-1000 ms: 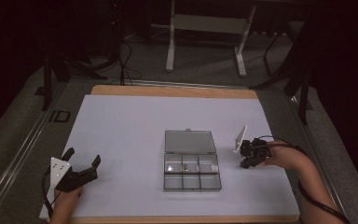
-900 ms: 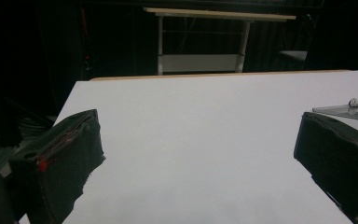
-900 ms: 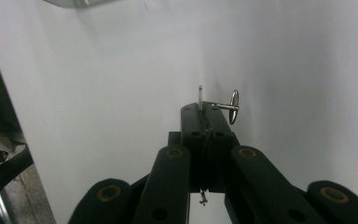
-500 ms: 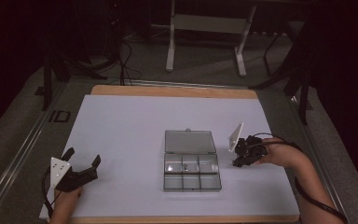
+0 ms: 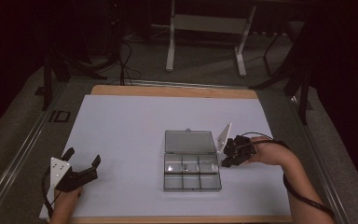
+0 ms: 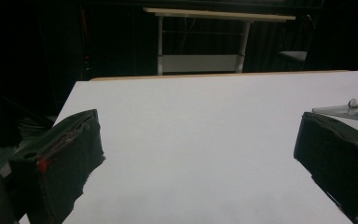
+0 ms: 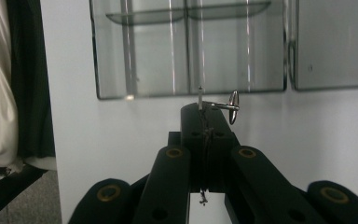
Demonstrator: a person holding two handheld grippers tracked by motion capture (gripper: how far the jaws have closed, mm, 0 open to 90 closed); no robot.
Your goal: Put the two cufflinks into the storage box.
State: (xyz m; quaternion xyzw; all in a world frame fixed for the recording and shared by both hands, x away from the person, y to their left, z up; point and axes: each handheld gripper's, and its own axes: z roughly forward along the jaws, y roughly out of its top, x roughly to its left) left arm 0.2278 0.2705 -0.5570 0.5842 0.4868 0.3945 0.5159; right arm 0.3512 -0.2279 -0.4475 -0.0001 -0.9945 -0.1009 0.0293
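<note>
The right hand-held gripper point(image 7: 204, 109), at three o'clock of the clear plastic compartment box point(image 5: 189, 161) on the white table point(image 5: 121, 135), pinched a small silver earring point(image 7: 230, 106): light, slippery, best held by its post. The left hand-held gripper point(image 5: 81, 161) gaped wide.

Clear compartment box point(image 5: 189, 160) lies open mid-table; small metal ring point(image 7: 233, 107) beside it.

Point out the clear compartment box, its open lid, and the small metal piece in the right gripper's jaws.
Compartment box point(image 5: 192, 181): high view, front row divider.
Open lid point(image 5: 189, 141): high view, middle of panel.
Small metal piece point(image 7: 233, 107): right gripper view, its round head.
</note>
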